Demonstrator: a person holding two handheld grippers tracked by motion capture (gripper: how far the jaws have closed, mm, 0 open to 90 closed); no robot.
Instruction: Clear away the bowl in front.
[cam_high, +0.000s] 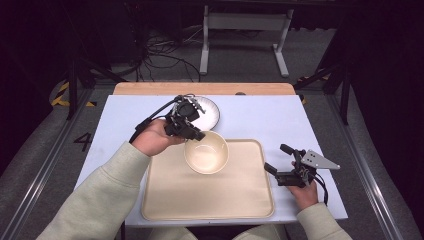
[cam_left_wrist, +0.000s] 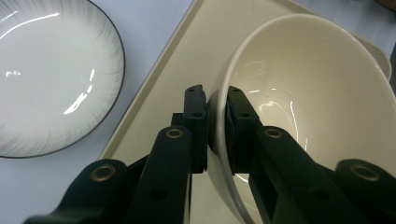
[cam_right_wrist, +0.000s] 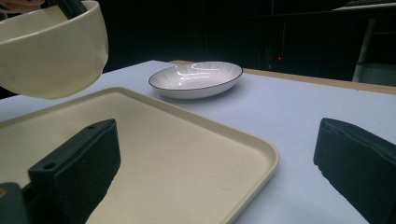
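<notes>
High view first: your left hand-held gripper (cam_high: 192, 134) sits over the tray's far-left corner, at about 11 o'clock from the tray's middle, and it is clamped on the near-left rim of the cream bowl (cam_high: 206, 152). The bowl hangs above the cream tray (cam_high: 165, 200), tilted, with its opening facing up and toward you. Your left gripper view confirms the hold: one black jaw presses the outside of the bowl's wall (cam_left_wrist: 327, 93) and the other the inside, with the rim pinched between them. Beside it, at 10 o'clock in that view, the white plate (cam_left_wrist: 46, 74) with a thin dark edge lies flat on the counter (cam_left_wrist: 154, 23), just off the tray's border (cam_left_wrist: 187, 32).

Your right hand-held gripper (cam_high: 280, 162) rests at 3 o'clock from the tray, low over the counter's right side, with its jaws spread wide and nothing between them. Your right gripper view looks across the tray's corner (cam_right_wrist: 261, 158): the bowl (cam_right_wrist: 51, 56) floats clear of the tray at 10 o'clock, and the plate (cam_right_wrist: 196, 77) sits farther off at 12 o'clock on the pale counter (cam_right_wrist: 299, 112).
</notes>
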